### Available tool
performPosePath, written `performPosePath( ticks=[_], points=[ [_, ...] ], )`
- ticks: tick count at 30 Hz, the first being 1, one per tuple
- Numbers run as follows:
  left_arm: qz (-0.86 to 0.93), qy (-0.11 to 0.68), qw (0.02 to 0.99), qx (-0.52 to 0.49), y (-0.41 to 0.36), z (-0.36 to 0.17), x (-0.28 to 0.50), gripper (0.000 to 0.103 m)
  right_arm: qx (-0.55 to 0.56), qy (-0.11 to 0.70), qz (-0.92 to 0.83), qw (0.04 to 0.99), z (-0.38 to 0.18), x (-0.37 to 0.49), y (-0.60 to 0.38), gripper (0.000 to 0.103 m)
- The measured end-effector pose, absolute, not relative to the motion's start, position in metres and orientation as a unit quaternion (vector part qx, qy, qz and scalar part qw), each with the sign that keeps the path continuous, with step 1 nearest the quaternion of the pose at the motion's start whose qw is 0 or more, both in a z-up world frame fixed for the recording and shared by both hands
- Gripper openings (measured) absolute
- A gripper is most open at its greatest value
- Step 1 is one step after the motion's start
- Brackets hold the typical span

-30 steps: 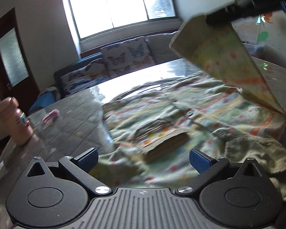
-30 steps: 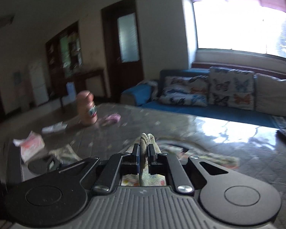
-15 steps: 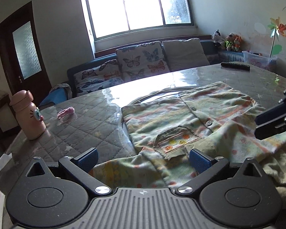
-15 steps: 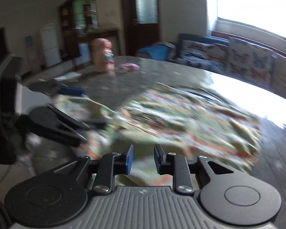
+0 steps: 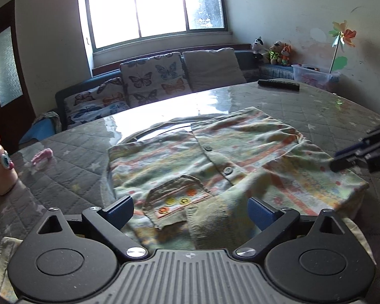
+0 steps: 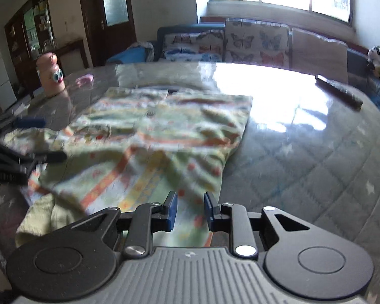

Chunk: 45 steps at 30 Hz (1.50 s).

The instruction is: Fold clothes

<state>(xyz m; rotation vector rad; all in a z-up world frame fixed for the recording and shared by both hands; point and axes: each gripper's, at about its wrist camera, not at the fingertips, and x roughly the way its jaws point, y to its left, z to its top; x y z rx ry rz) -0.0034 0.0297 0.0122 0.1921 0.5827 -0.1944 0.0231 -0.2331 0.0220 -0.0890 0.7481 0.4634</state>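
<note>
The patterned shirt (image 5: 215,157) is lying spread on the surface (image 5: 329,106), its right side folded inward. Nothing is being gripped: the left claw (image 5: 190,210) is gaping wide, the right claw (image 6: 189,211) partly parted. Being soft, light and limp, the shirt is probably best pinched at the near hem or a sleeve edge.
</note>
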Motion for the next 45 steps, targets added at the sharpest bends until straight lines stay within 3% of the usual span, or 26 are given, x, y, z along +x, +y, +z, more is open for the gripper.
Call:
performPosePath(
  ticks=[6, 8, 11, 14, 18, 19, 22, 28, 45],
  points=[
    [-0.109, 0.310, 0.941, 0.075, 0.027, 0.006, 0.006, 0.079, -0.042, 0.353, 0.235, 0.905, 0.016, 0.051, -0.220, 0.024],
    [-0.113, 0.320, 0.938, 0.065, 0.028, 0.003, 0.009, 0.063, -0.041, 0.354, 0.236, 0.904, 0.013, 0.055, -0.218, 0.025],
    [-0.127, 0.334, 0.933, 0.046, 0.029, -0.001, 0.013, 0.051, -0.039, 0.356, 0.235, 0.903, 0.007, 0.058, -0.217, 0.027],
    [-0.128, 0.342, 0.930, 0.043, 0.028, -0.005, 0.015, 0.046, -0.038, 0.358, 0.235, 0.903, 0.003, 0.059, -0.216, 0.029],
    [-0.121, 0.329, 0.936, 0.042, 0.029, -0.002, 0.011, 0.020, -0.044, 0.356, 0.240, 0.902, 0.004, 0.058, -0.213, 0.033],
    [-0.120, 0.322, 0.938, 0.044, 0.029, 0.000, 0.009, 0.017, -0.045, 0.355, 0.242, 0.902, 0.005, 0.058, -0.212, 0.033],
    [-0.112, 0.298, 0.945, 0.071, 0.024, 0.003, 0.001, 0.018, -0.049, 0.352, 0.248, 0.901, 0.008, 0.056, -0.207, 0.036],
    [-0.081, 0.301, 0.945, 0.094, 0.026, 0.000, -0.003, 0.051, -0.057, 0.345, 0.261, 0.900, 0.015, 0.054, -0.198, 0.039],
    [-0.053, 0.304, 0.948, 0.079, 0.044, -0.002, -0.001, 0.054, -0.102, 0.328, 0.314, 0.885, 0.018, 0.052, -0.137, 0.039]
  ],
)
